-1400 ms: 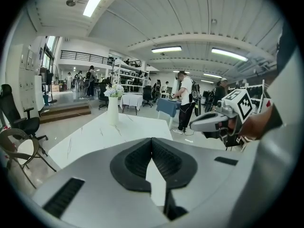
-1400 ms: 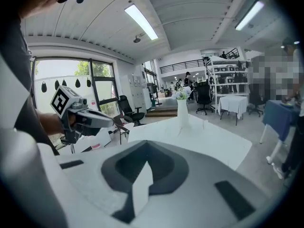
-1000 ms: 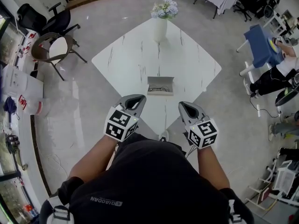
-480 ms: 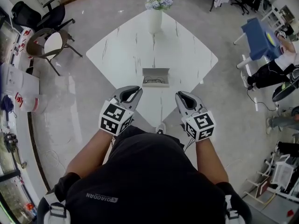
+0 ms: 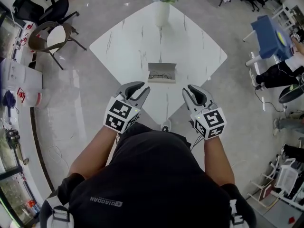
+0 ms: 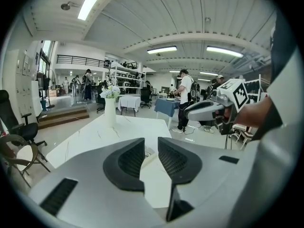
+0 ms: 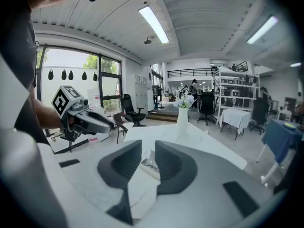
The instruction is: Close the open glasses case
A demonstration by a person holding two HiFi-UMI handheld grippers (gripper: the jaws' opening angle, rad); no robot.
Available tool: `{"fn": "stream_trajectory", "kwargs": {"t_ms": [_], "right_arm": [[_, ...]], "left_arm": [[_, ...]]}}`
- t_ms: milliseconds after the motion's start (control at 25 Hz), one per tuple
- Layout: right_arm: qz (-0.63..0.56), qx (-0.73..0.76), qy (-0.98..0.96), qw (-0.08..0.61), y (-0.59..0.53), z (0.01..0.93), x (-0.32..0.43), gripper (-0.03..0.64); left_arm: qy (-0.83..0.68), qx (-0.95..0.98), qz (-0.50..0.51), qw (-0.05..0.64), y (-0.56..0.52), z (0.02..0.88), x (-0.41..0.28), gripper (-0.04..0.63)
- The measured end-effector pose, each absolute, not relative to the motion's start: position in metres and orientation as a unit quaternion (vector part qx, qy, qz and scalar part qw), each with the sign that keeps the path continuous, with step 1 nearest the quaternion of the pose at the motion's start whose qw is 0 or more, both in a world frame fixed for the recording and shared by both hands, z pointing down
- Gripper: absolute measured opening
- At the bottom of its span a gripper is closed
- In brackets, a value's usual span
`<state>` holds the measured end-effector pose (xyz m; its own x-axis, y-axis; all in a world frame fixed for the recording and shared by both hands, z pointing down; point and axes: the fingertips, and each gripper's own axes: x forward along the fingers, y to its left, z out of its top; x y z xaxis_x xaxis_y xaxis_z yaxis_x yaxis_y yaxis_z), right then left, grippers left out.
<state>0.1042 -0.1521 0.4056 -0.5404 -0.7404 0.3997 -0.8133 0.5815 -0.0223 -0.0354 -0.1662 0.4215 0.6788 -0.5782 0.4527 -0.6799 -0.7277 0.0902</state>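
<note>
The glasses case (image 5: 162,73) lies open on the white marble table (image 5: 190,42), lid up, with dark glasses inside. Both grippers hover over the table's near corner, short of the case. My left gripper (image 5: 140,87) is to the case's near left and my right gripper (image 5: 191,89) to its near right. Each is open by a narrow gap with nothing between the jaws. In the left gripper view, a sliver of the case (image 6: 149,153) shows between the left gripper (image 6: 151,144) jaws. In the right gripper view, the case (image 7: 149,165) shows beyond the right gripper (image 7: 148,148).
A white vase of flowers (image 5: 163,12) stands at the table's far corner. Chairs (image 5: 50,36) stand on the floor at the left. A blue table (image 5: 266,34) and a seated person (image 5: 280,72) are at the right.
The head view has shifted a little. Both grippers stay at about the same distance from the case, which is still open. Nothing was taken hold of.
</note>
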Motion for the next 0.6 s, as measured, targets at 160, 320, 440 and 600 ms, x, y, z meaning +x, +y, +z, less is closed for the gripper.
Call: {"fn": "stream_trajectory", "kwargs": {"t_ms": [160,320,440,600], "right_arm": [[0.079,0.451,-0.869,0.189,-0.158,0.405,0.108,0.072],[0.072,0.454,-0.866,0.196,-0.166,0.41,0.113,0.072],[0.069,0.461,-0.862,0.199,-0.175,0.416,0.116,0.072],[0.062,0.457,-0.859,0.22,-0.185,0.432,0.118,0.072]], "left_arm": [[-0.357,0.902,0.204,0.131,-0.171,0.424,-0.039,0.091],[-0.368,0.896,0.211,0.13,-0.177,0.429,-0.042,0.089],[-0.381,0.887,0.226,0.134,-0.182,0.441,-0.048,0.08],[-0.389,0.876,0.249,0.14,-0.186,0.466,-0.051,0.079]]}}
